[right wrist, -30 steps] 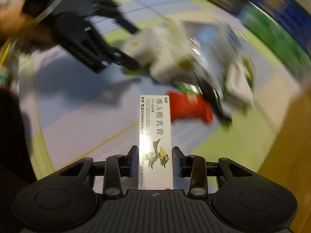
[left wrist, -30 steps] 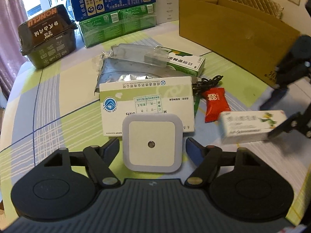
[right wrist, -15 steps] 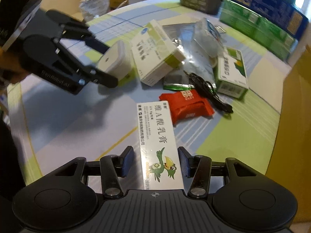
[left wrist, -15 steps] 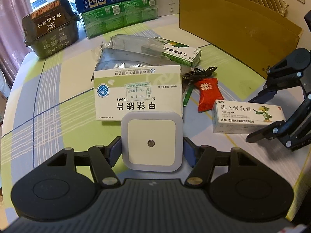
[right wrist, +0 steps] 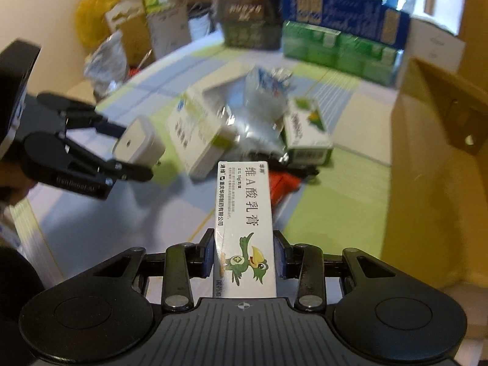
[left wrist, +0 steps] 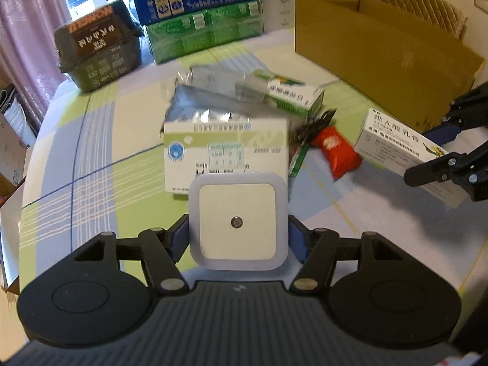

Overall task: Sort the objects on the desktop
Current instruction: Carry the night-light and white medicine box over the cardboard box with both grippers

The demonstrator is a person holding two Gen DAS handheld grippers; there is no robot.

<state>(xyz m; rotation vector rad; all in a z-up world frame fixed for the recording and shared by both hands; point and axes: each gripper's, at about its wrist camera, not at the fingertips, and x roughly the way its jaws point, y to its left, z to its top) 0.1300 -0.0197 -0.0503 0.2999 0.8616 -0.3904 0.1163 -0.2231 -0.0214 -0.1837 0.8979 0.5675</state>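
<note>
Above the checked surface [left wrist: 91, 140], both tools now carry loads: since half a second ago the right tool [right wrist: 244, 259] has clamped and lifted the ointment box [right wrist: 244, 213], while the left tool [left wrist: 238, 238] still grips the white night light [left wrist: 238, 222]. Both picks look done; dropping off comes next. At 1 o'clock the cardboard box [left wrist: 381, 55] waits, with the red packet [left wrist: 335, 149] and large medicine box [left wrist: 225, 152] lying between.

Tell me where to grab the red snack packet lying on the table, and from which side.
Grip the red snack packet across its narrow middle, coming from above. It lies flat, its right side is bare table, while a black cable crowds its far-left end.
</note>
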